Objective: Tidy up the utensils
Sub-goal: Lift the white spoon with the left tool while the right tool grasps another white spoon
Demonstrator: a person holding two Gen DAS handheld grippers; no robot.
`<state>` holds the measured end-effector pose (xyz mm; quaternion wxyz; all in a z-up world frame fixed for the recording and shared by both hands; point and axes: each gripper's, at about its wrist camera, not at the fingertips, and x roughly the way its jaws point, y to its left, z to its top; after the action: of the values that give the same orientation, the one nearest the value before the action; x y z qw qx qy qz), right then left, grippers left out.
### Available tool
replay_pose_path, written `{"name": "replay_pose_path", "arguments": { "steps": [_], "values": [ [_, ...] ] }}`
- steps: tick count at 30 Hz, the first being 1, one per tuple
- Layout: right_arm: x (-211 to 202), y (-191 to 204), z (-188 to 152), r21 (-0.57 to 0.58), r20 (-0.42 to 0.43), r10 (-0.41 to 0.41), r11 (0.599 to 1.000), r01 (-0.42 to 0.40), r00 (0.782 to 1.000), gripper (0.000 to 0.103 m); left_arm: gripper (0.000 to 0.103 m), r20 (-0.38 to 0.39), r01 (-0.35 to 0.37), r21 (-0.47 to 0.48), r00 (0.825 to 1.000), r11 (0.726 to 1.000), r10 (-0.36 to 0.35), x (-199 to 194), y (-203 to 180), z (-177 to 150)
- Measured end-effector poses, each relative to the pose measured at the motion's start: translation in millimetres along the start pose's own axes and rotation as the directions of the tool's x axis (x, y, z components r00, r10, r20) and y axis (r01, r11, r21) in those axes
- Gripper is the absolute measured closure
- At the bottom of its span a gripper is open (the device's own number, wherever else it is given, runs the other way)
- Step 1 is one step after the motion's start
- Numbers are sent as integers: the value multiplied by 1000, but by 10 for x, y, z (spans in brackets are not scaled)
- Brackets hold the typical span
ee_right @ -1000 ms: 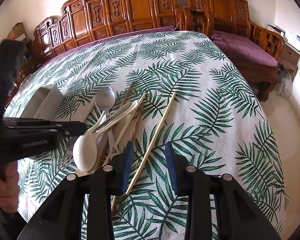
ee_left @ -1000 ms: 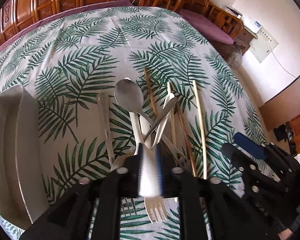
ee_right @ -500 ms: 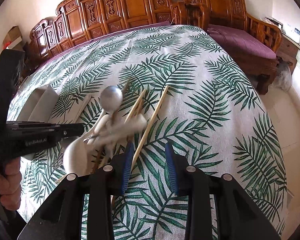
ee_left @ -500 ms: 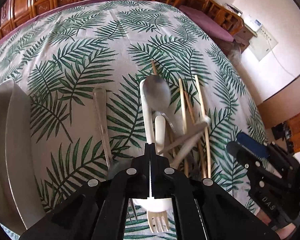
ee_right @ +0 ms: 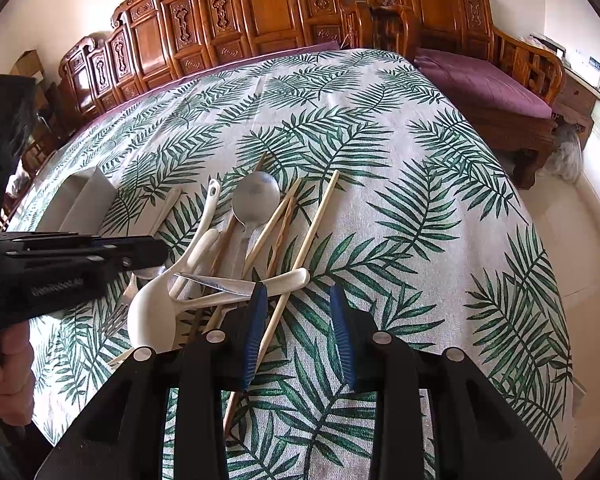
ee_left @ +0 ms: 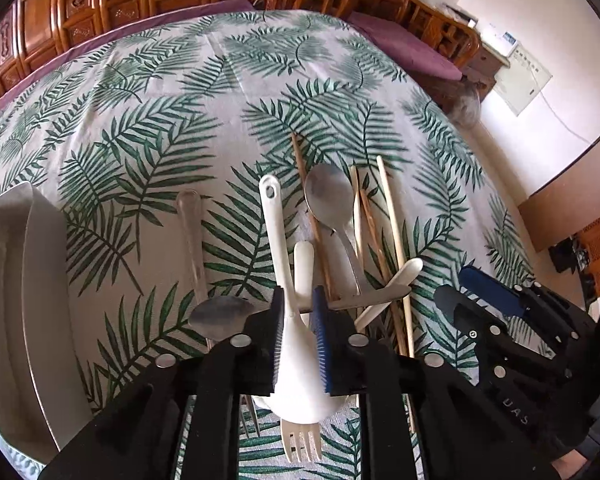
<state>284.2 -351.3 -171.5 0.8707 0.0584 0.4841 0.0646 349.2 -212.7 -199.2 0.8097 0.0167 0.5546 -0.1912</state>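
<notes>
Sorting: white spoon (ee_left: 296,376) out of the utensil pile (ee_right: 236,256) on the counter (ee_left: 148,120).
Left gripper (ee_left: 298,320): jaws narrow and opening, astride the spoon's neck; pads seemingly not pressing, though the view is tight.
Right gripper (ee_right: 298,328): jaws partly open, empty, over a chopstick (ee_right: 300,252).
Spoon position: bowl under the left gripper, handle pointing away.
Destination: probably the grey tray (ee_left: 16,288), just left of the pile.
Handling: regrip squarely on the neck, lift straight, avoid snagging the crossed knife (ee_left: 372,298).
</notes>
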Motion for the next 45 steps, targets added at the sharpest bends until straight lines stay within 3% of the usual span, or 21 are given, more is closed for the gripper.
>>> {"name": "replay_pose_path", "arguments": {
  "steps": [4,12,18,21,27,37,45],
  "values": [
    [-1,-19,3,5,-1,-1,1000,1,1000,68,85,-53,-57,26,997,998,58,161,-64,-31],
    [-13,-22,5,8,0,3,1000,-3,1000,68,85,-85,-116,92,989,989,124,265,-140,-45],
    [-26,-29,20,11,5,1,1000,-1,1000,68,87,-33,-128,101,991,987,132,139,-170,-110],
    [-19,-28,8,10,3,-1,1000,1,1000,68,95,3,-118,104,993,987,119,-14,-190,-146],
    [10,-9,-5,3,-4,-6,1000,6,1000,68,98,27,-121,105,993,987,118,-124,-123,-200],
    [11,23,-9,5,4,24,1000,-24,1000,68,100,119,-98,74,989,992,89,-466,28,-329],
    [49,344,-27,-33,-6,90,995,-90,996,68,100,180,-75,50,981,996,65,-771,233,-510]
  ]
}}
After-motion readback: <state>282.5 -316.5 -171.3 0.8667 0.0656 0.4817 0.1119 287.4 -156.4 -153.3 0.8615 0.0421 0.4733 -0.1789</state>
